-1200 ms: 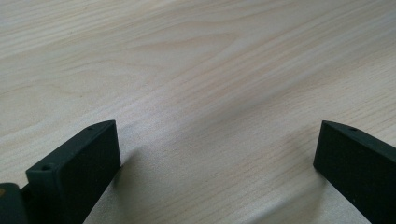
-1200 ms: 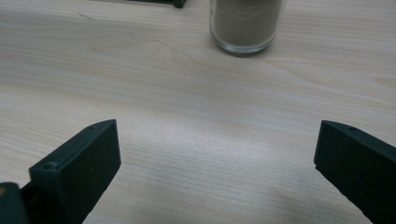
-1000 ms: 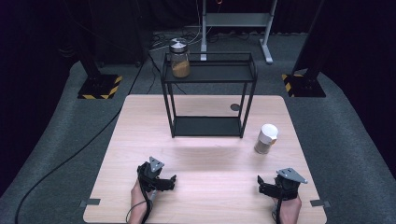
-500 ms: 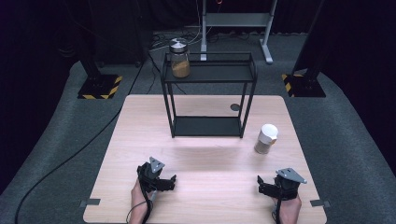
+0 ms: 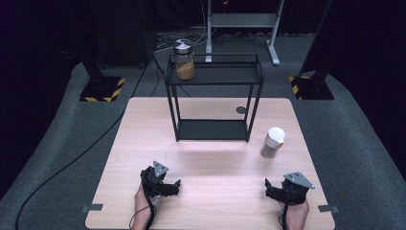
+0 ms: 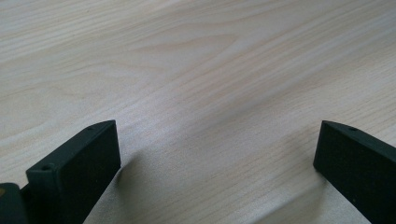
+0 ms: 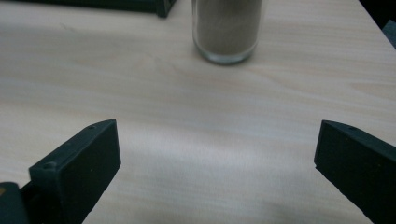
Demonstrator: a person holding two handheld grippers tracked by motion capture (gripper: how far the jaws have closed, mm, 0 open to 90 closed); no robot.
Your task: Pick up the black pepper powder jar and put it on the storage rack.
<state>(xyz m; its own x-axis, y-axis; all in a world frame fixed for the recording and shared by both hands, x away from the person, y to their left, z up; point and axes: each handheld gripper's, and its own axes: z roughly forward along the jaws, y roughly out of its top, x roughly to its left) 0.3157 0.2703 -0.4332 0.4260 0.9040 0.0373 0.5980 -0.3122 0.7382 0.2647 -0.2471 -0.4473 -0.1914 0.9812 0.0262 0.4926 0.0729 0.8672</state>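
While held low over the table [image 5: 210, 158], right gripper [image 5: 271, 189] gapes wide, empty; white-lidded jar [image 5: 273, 142] standing upright ahead, well apart, beside the black rack [image 5: 214, 76]. Left gripper [image 5: 175, 186] likewise spread, empty.

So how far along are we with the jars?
Nothing looks done. The left hand-held gripper and the right hand-held gripper sit open and hold nothing. The white-lidded jar stands on the table ahead of the right one; the other jar is on the rack. Everything remains.
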